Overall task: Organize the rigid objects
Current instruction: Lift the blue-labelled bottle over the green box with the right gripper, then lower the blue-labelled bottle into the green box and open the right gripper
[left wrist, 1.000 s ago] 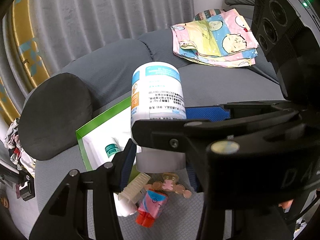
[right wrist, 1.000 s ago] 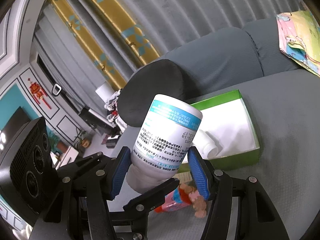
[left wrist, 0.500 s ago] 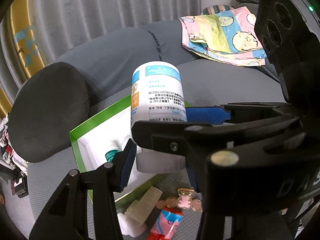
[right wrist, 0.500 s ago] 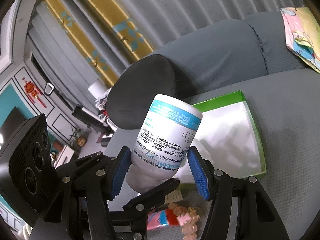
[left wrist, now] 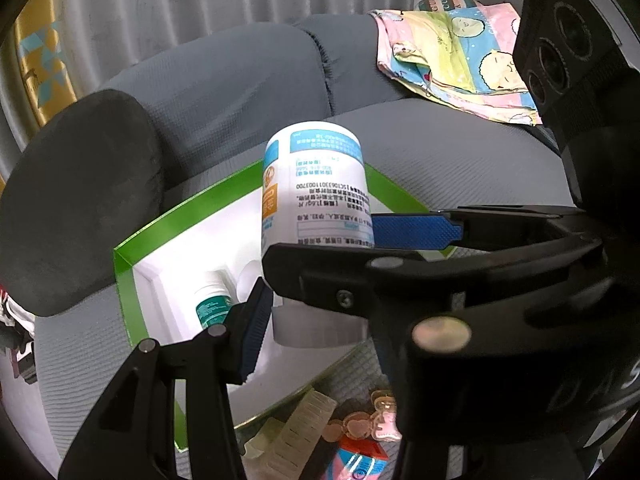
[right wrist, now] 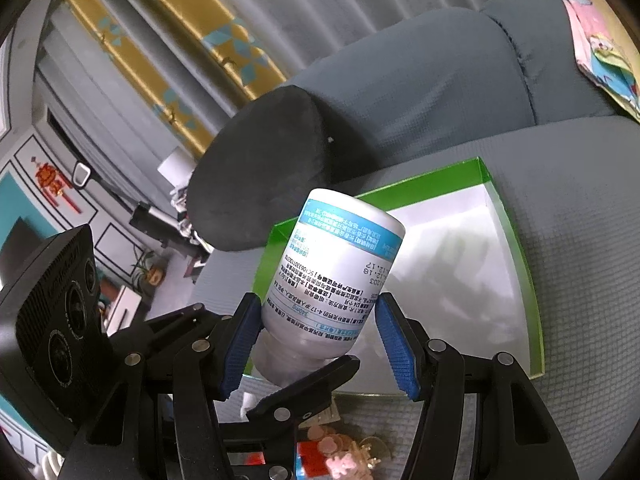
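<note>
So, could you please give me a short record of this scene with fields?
held item: white bottle, upside down, cap toward the grippers
left hand-held gripper: closed at the bottle's cap
right hand-held gripper: pads on the bottle's body
underneath: green-edged box on grey sofa
inside box: small teal-labelled bottle
beside box: cream comb, pink trinkets

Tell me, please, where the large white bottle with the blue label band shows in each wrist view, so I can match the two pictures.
Left wrist view: the white bottle stands centre frame, cap end towards the camera, above the green-rimmed box.
Right wrist view: the white bottle sits just below centre, leaning right, in front of the same box.
Shared landmark: the dark round sofa armrest behind the box.
</note>
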Demonstrator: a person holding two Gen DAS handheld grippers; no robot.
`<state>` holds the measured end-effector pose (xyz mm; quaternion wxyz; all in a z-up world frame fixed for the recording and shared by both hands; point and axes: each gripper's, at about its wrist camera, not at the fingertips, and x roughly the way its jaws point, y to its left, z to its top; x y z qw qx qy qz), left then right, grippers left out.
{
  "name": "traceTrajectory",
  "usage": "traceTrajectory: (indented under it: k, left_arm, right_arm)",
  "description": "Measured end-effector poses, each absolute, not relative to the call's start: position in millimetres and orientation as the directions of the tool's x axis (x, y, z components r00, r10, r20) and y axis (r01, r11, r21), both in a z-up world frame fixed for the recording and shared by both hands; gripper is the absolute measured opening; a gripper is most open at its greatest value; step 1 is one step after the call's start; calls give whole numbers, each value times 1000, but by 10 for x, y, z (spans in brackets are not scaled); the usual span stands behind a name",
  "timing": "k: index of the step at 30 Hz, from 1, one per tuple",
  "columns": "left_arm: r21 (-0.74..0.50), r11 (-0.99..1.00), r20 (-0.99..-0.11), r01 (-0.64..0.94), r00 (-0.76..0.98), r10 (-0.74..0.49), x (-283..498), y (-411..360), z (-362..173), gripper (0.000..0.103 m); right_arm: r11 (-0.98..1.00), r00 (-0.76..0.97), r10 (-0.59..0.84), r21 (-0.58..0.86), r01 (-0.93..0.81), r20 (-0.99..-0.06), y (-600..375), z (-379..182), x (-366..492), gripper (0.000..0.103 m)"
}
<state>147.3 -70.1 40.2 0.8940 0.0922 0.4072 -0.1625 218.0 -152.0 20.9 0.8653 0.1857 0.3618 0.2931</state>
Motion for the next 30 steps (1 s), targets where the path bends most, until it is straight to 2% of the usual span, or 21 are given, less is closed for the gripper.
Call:
traceTrajectory:
  k: [30]
  left_arm:
    - [-64, 945, -827, 320, 513, -230, 1964, -571, 6, 46]
  right_arm:
    - [785, 496, 618, 518, -340, -610, -1287, -133, 2624, 61]
